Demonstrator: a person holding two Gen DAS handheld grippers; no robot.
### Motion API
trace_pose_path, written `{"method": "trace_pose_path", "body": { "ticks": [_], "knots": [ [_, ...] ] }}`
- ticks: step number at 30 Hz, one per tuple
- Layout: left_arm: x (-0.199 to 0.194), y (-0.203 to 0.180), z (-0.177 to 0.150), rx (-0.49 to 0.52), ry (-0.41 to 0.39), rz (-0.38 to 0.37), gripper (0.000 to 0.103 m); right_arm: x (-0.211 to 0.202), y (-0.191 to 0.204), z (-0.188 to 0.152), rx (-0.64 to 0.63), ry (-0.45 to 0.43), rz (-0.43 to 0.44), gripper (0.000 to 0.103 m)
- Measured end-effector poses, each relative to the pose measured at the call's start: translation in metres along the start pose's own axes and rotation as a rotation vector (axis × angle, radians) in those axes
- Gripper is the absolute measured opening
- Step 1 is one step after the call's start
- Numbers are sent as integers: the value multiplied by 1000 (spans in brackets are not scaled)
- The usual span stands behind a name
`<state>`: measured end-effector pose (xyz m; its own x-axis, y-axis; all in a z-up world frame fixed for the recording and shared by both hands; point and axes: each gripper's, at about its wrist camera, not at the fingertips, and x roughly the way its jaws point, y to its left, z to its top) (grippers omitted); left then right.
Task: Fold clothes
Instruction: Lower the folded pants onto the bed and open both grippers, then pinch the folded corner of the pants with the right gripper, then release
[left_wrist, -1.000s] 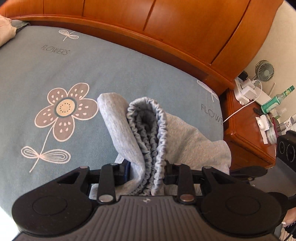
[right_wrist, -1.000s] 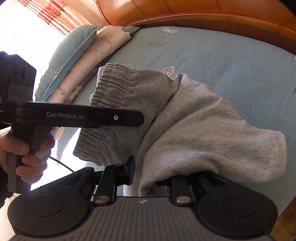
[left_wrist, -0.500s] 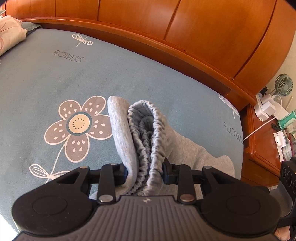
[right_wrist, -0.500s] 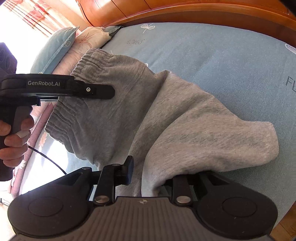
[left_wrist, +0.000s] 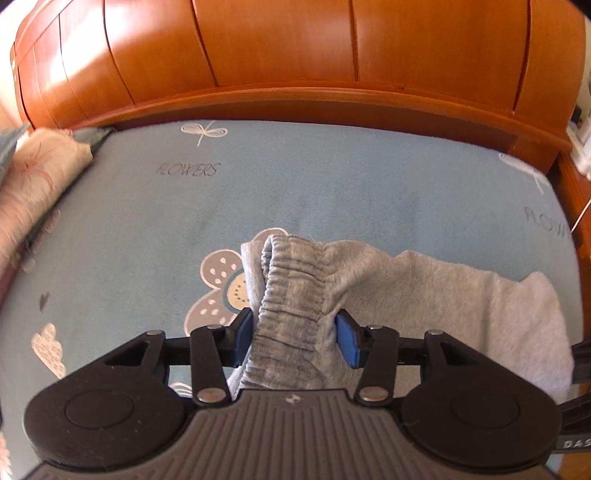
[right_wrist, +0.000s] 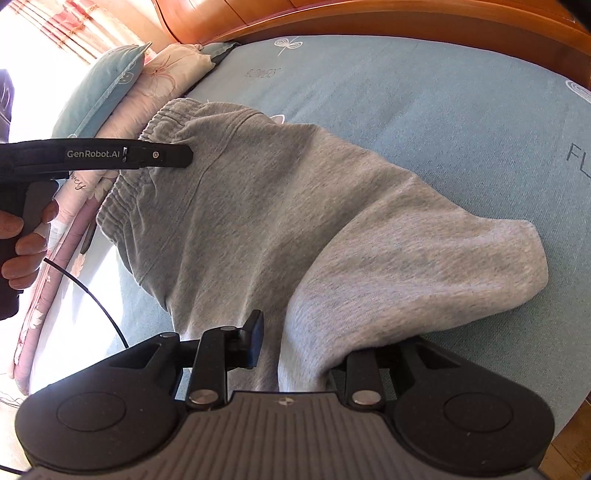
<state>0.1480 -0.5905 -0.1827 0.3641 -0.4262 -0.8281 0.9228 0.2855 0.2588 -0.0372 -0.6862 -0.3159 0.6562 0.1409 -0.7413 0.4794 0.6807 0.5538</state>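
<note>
Grey sweatpants (right_wrist: 295, 221) lie folded on the blue flowered bedsheet (left_wrist: 332, 184). My left gripper (left_wrist: 295, 336) has its blue pads spread, with the elastic waistband (left_wrist: 291, 288) loose between them. It also shows in the right wrist view (right_wrist: 162, 157) at the waistband's edge. My right gripper (right_wrist: 295, 350) holds the folded grey cloth between its jaws; its right finger is hidden under the fabric.
A wooden headboard (left_wrist: 295, 55) runs along the far side of the bed. Pillows (right_wrist: 140, 85) are stacked at the left. A person's hand (right_wrist: 22, 243) grips the left tool. A black cable (right_wrist: 96, 299) trails over the sheet.
The left gripper's jaws have opened off the waistband and it has swung left toward the pillows. The pants have spread flatter on the bed. The right gripper keeps its hold.
</note>
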Motion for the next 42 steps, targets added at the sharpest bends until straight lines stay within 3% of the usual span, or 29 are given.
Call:
{"method": "trace_pose_path", "body": {
  "ticks": [2, 5, 10, 13, 18, 22, 25, 27, 29, 30, 32, 33, 37, 40, 42],
  "knots": [
    [-4, -5, 0, 64, -38, 56, 49, -2, -1, -1, 3, 2, 1, 31],
    [-9, -4, 0, 77, -53, 75, 49, -3, -3, -1, 14, 10, 0, 31],
    [-21, -12, -14, 22, -39, -16, 54, -9, -14, -1, 61, 23, 29, 37],
    [-28, -27, -33, 2, -29, -103, 58, -21, -28, -5, 117, 22, 75, 50],
    [-43, -58, -72, -56, -32, -213, 60, -42, -69, -8, 275, 20, 162, 59],
    [-53, -87, -100, -91, 0, -323, 61, -54, -113, -10, 505, -39, 250, 69],
    [-54, -101, -112, -87, 38, -337, 61, -45, -142, -11, 708, -81, 332, 71],
    [-55, -106, -115, -98, 51, -341, 61, -39, -152, -7, 748, -98, 301, 71],
    [-57, -107, -118, -110, 55, -344, 61, -35, -153, 0, 718, -105, 240, 65],
    [-57, -108, -119, -113, 60, -347, 61, -35, -152, 4, 693, -108, 231, 47],
    [-57, -108, -121, -113, 73, -355, 63, -39, -146, 12, 599, -125, 197, 29],
    [-57, -107, -121, -113, 76, -353, 63, -43, -141, 17, 537, -137, 174, 25],
    [-57, -102, -125, -142, 76, -344, 63, -64, -115, 40, 226, -184, 34, 21],
    [-56, -100, -128, -161, 86, -345, 63, -54, -100, 48, 4, -136, -121, 25],
    [-56, -100, -130, -164, 88, -342, 63, -46, -107, 45, 27, -82, -144, 35]
  ]
}}
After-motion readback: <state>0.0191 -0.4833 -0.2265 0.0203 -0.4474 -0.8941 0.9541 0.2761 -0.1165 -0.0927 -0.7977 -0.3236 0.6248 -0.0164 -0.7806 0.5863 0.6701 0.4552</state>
